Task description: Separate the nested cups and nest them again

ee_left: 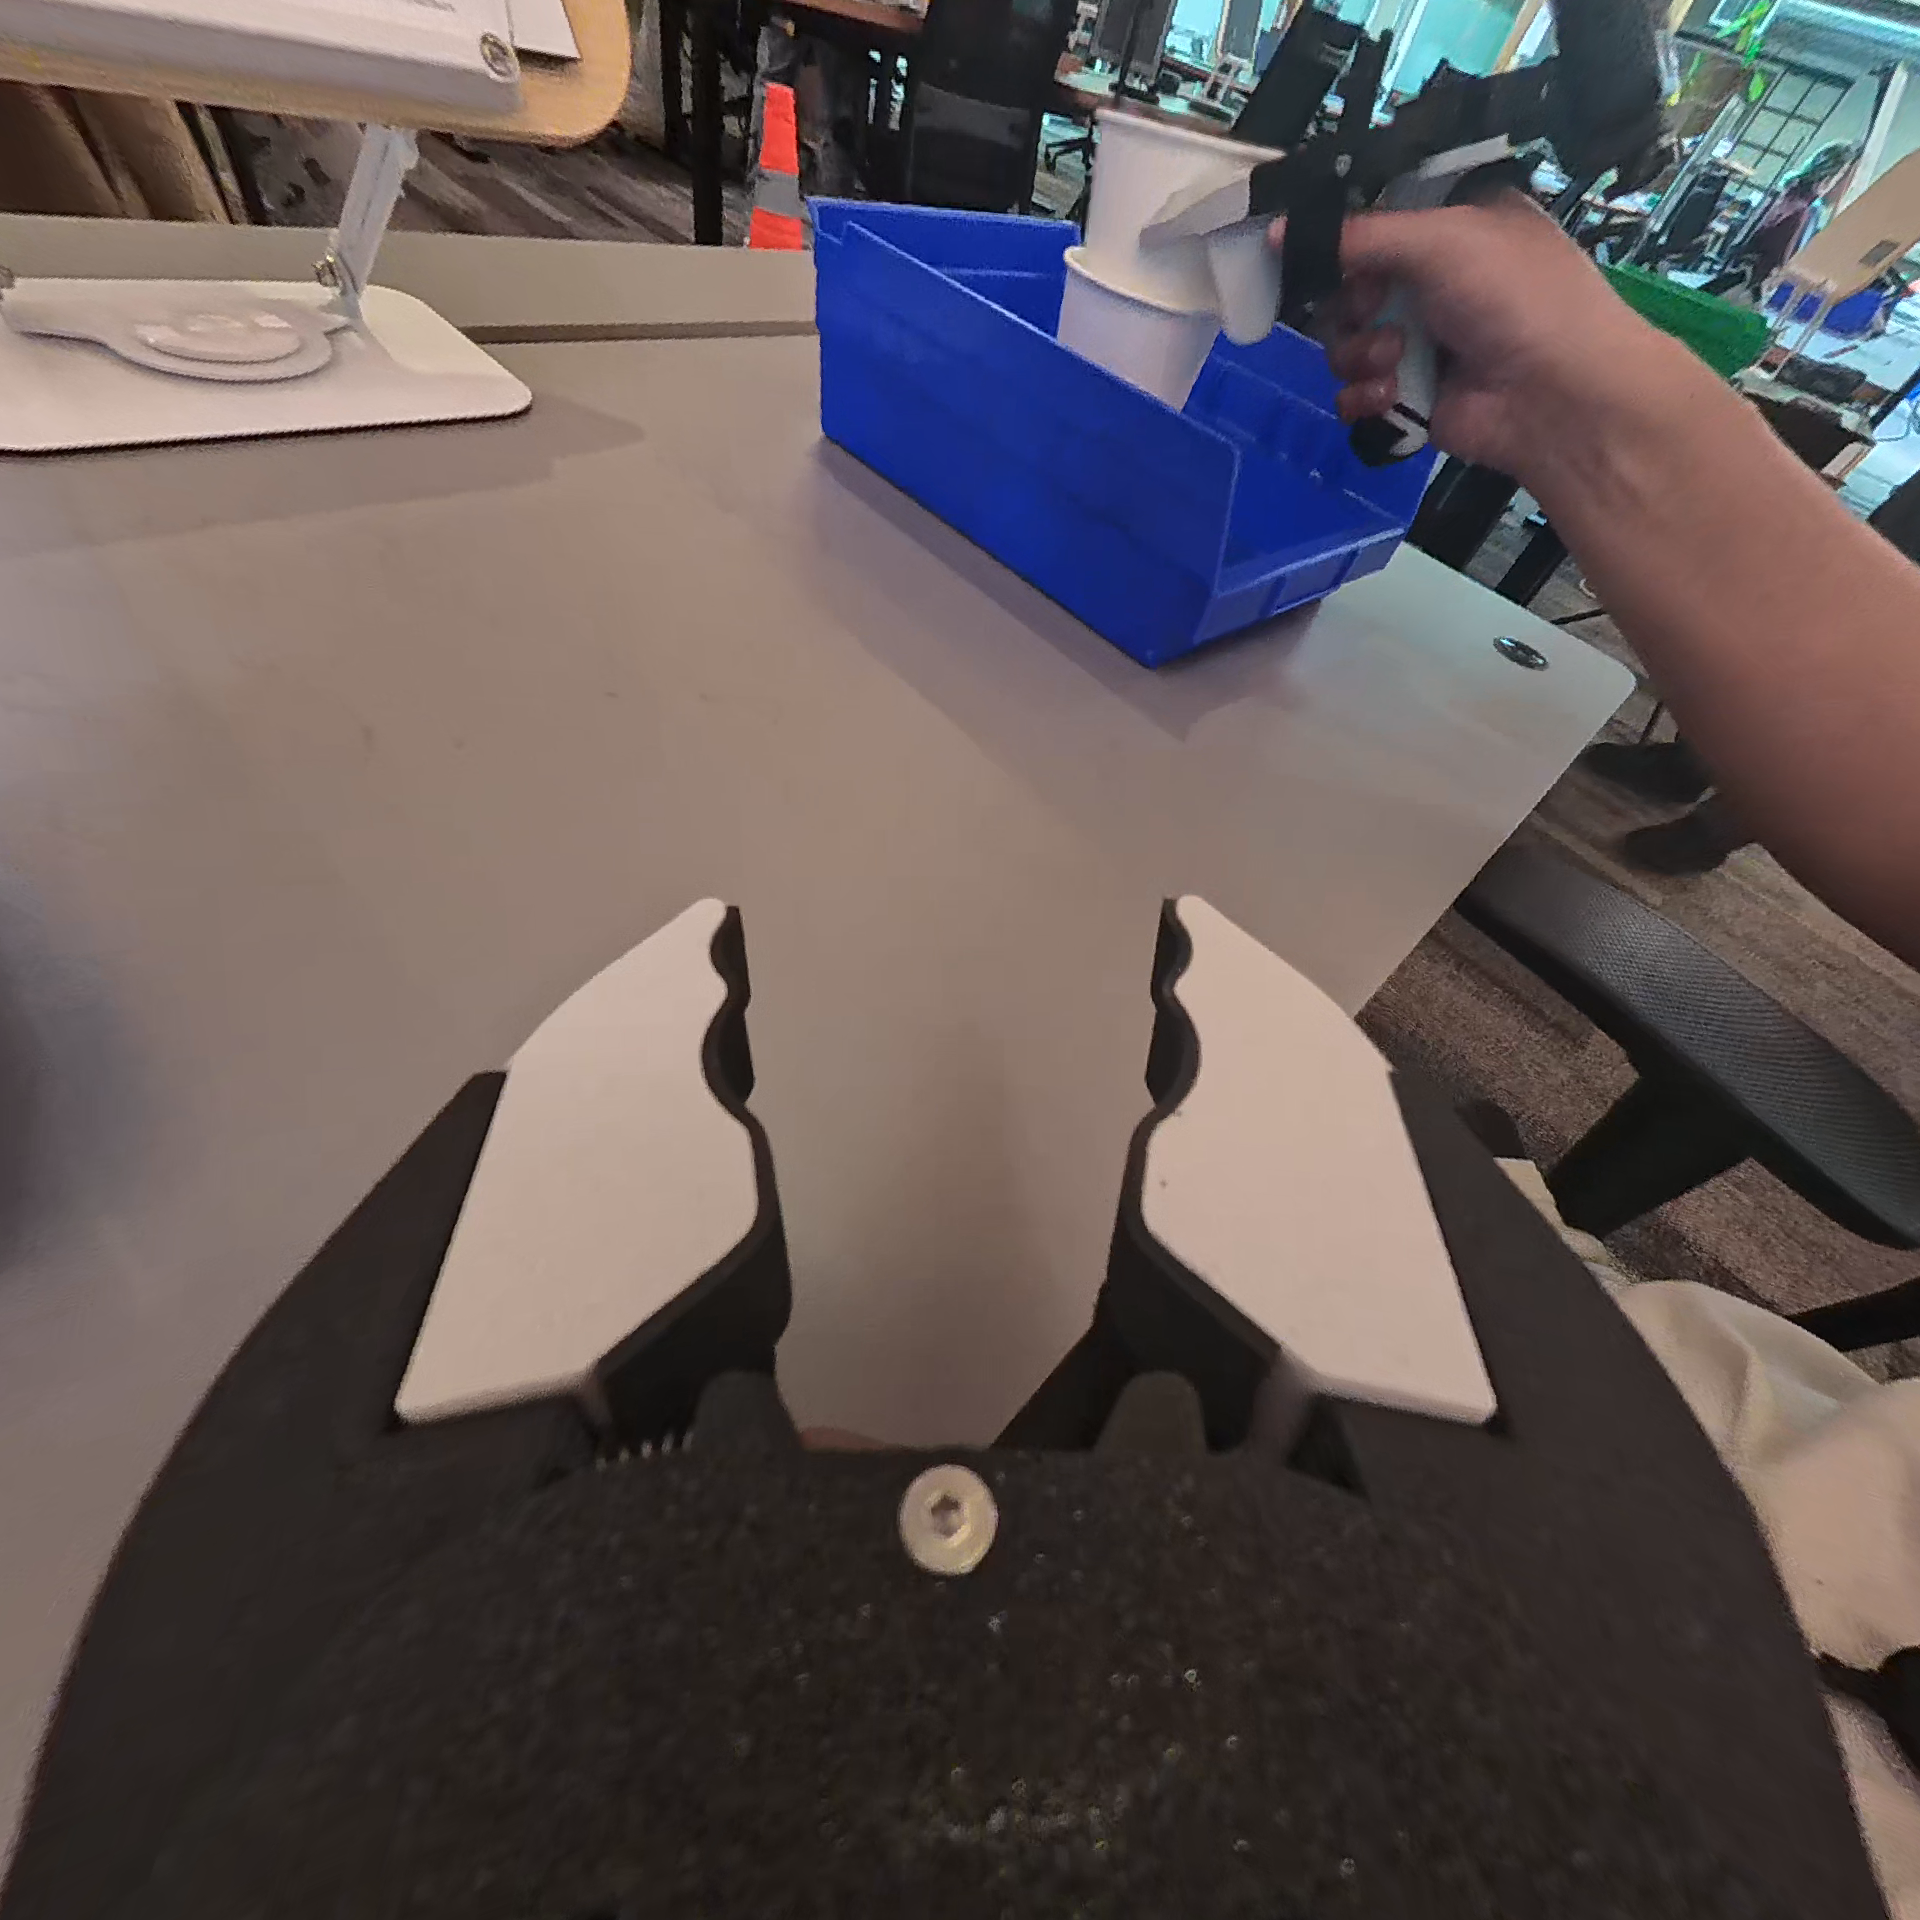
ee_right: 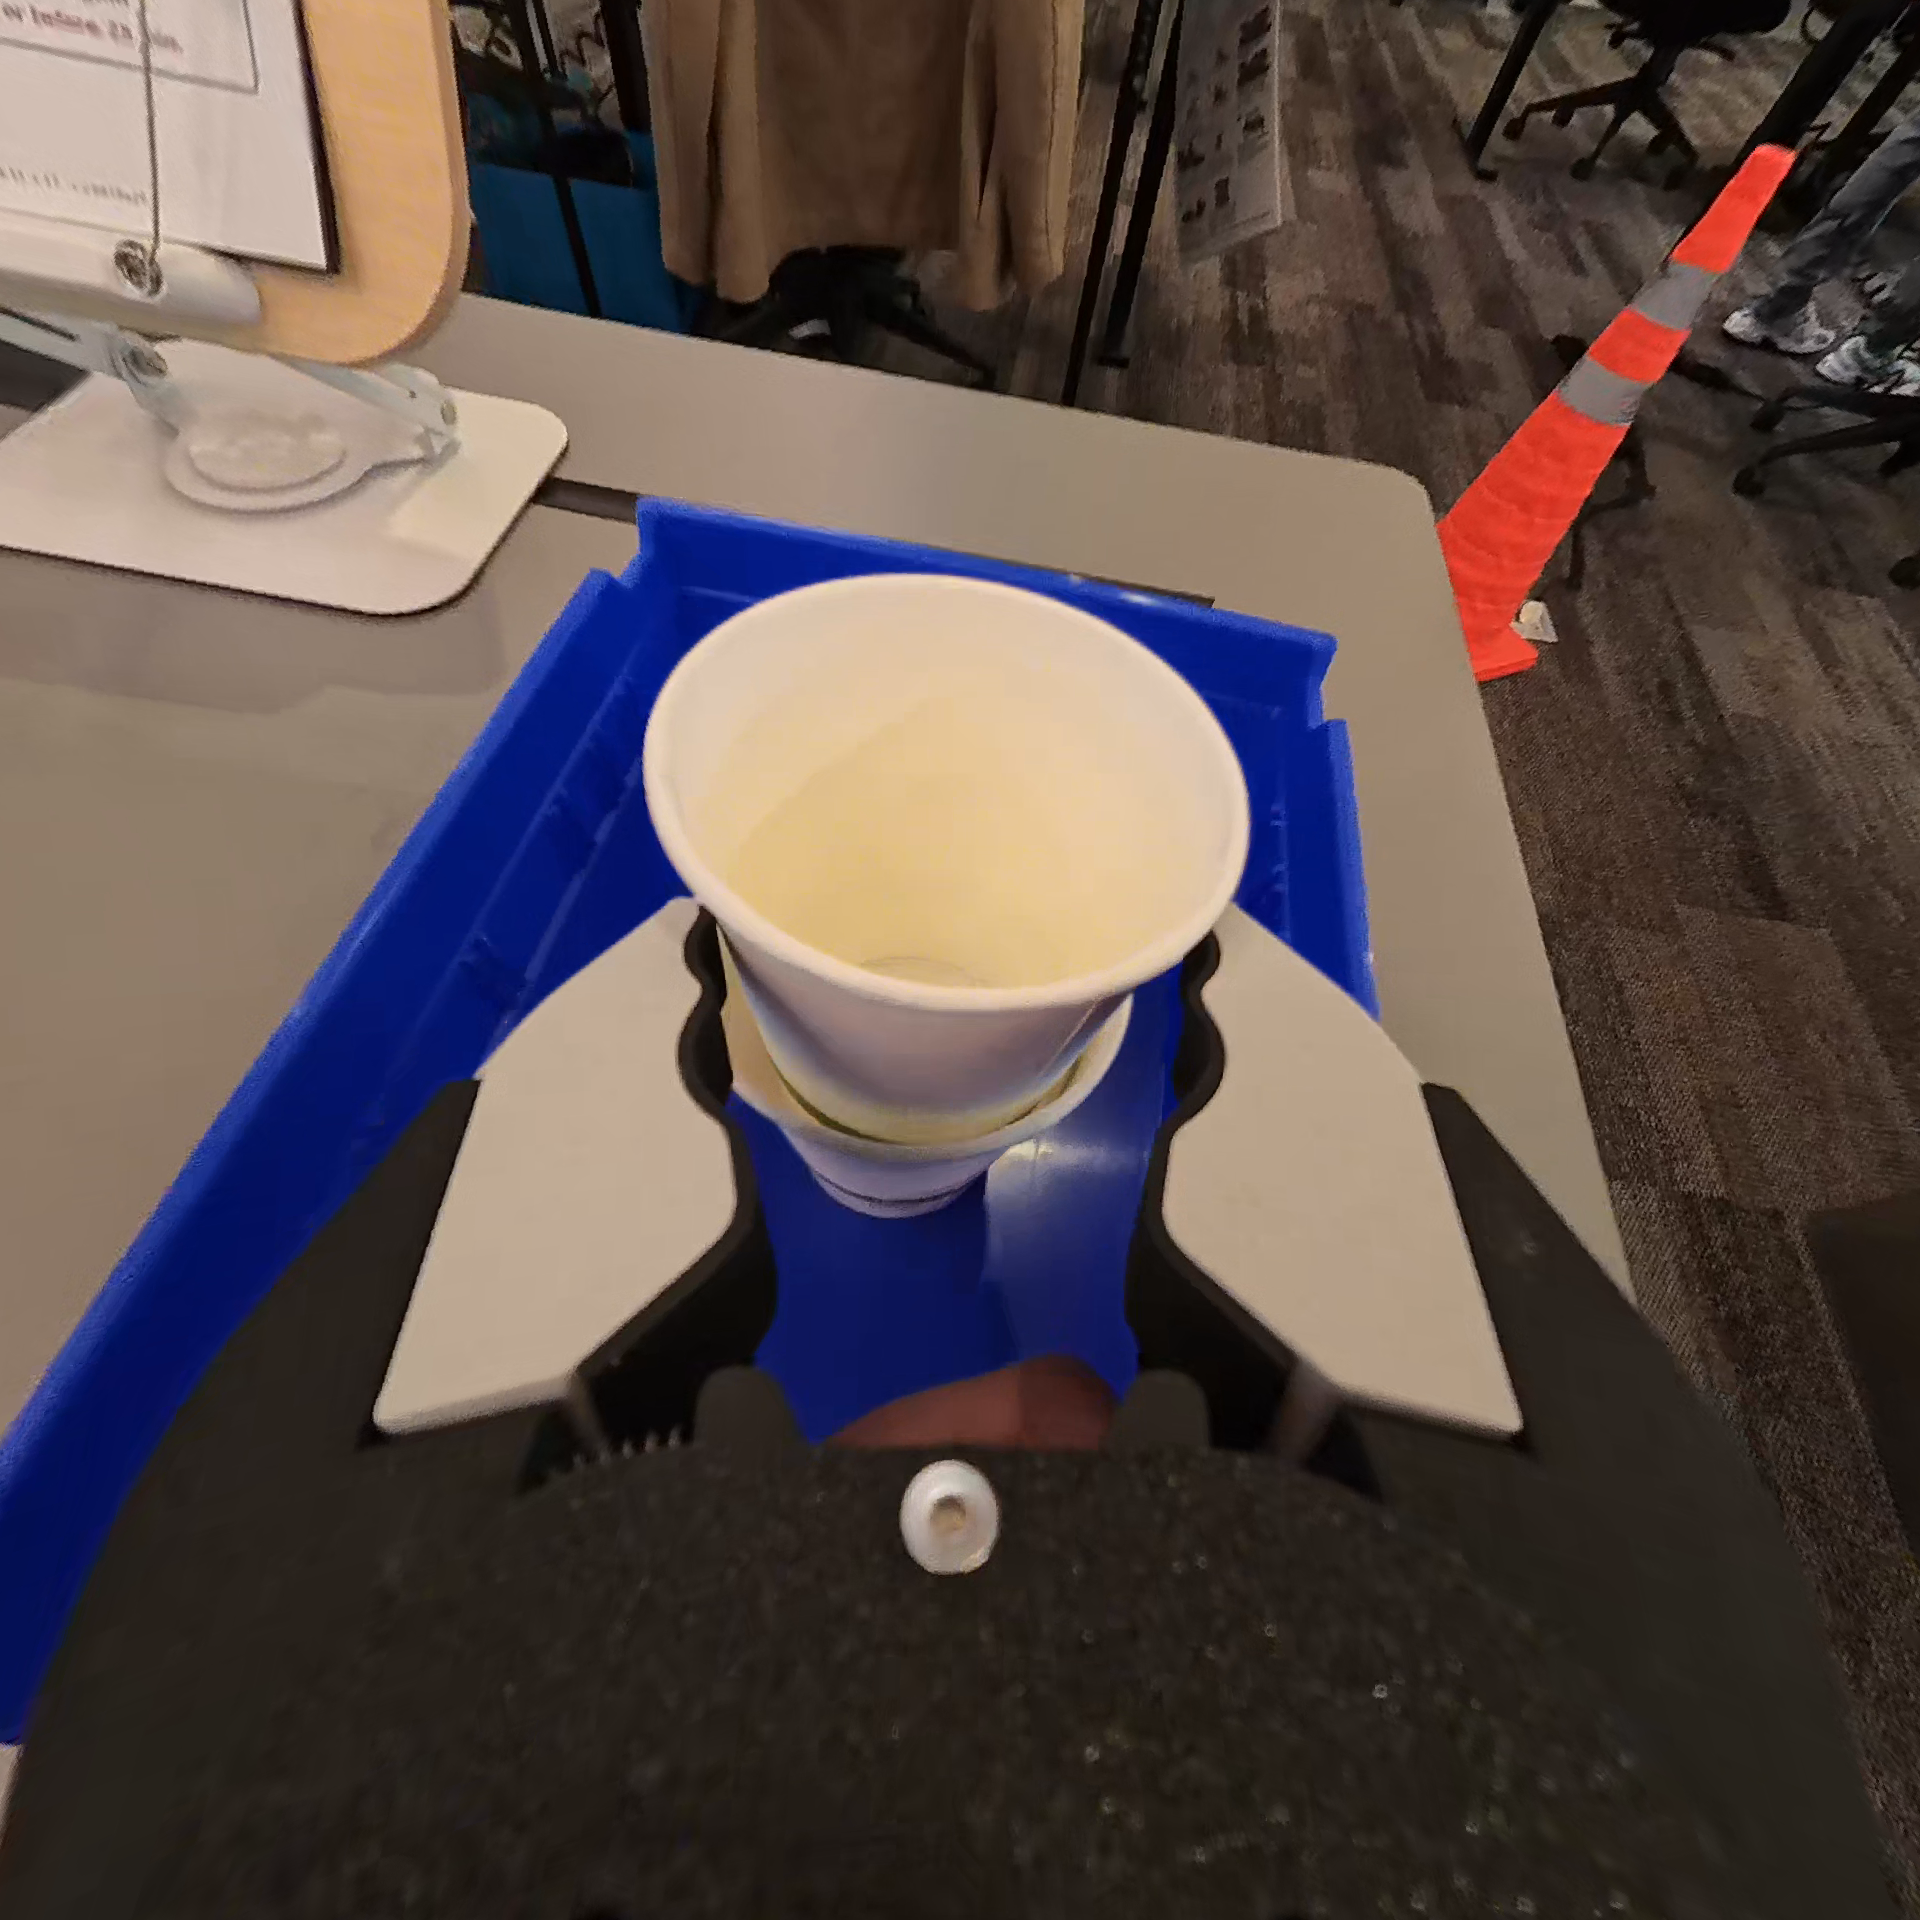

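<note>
Hiding the lower paper cup (ee_right: 894, 1164) partly, the upper paper cup (ee_right: 935, 810) is sitting pinched in our right gripper (ee_right: 951, 997) above the blue bin (ee_right: 499, 935); our left gripper (ee_left: 951, 977) is hovering spread over the near table (ee_left: 520, 748).

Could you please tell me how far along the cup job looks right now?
Done: nothing visibly; the inner cup sits partly inside the outer cup, tilted over the blue bin. In hand: the right tool grips the stack. Left: the open left tool holds nothing, so separating and re-nesting remain.
</note>
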`<state>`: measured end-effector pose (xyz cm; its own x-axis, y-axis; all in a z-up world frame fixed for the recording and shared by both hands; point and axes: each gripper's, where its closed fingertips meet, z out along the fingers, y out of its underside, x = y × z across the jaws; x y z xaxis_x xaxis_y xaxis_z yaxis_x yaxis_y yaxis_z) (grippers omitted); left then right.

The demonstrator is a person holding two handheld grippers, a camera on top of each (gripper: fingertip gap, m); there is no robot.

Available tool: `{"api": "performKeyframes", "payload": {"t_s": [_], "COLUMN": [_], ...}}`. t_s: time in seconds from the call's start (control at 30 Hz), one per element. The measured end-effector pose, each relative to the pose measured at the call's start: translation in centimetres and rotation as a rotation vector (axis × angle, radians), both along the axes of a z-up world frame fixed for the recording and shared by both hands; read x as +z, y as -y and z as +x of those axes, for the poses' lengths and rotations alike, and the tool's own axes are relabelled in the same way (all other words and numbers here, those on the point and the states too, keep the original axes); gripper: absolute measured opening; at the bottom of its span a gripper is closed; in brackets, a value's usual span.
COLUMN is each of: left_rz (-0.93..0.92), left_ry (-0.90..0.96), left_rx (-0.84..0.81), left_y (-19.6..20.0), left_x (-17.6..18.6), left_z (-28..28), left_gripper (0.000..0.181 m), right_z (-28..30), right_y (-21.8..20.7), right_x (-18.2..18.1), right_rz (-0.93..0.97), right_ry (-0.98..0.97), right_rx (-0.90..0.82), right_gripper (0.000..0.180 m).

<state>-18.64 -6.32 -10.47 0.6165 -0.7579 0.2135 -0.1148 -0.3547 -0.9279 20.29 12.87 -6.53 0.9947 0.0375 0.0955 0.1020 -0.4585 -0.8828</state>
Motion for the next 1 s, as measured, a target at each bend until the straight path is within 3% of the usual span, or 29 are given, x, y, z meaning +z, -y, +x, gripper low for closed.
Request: {"api": "performKeyframes", "payload": {"t_s": [0.2,0.67,0.87,1.0], "left_rz": [-0.023,-0.038,-0.058,0.007], "left_ry": [-0.016,-0.024,0.002,0.017], "left_rx": [-0.033,-0.056,0.004,0.142], "left_y": [0.5,0.7,-0.6,-2.8], "left_x": [-0.6,-1.0,-0.6,1.0], "left_z": [0.8,1.1,-0.7,-4.0], "left_gripper": [0.076,0.077,0.081,0.083], "right_z": [0.2,-0.2,-3.4,-11.7], "right_y": [0.2,2.2,7.5,13.7], "right_x": [-1.5,-0.4,1.4,1.9], "right_rz": [-0.042,-0.057,0.009,0.130], "right_ry": [0.002,0.005,0.045,-0.047], "right_rx": [0.009,0.078,0.164,0.397], "right_gripper": [0.085,0.093,0.091,0.086]}}
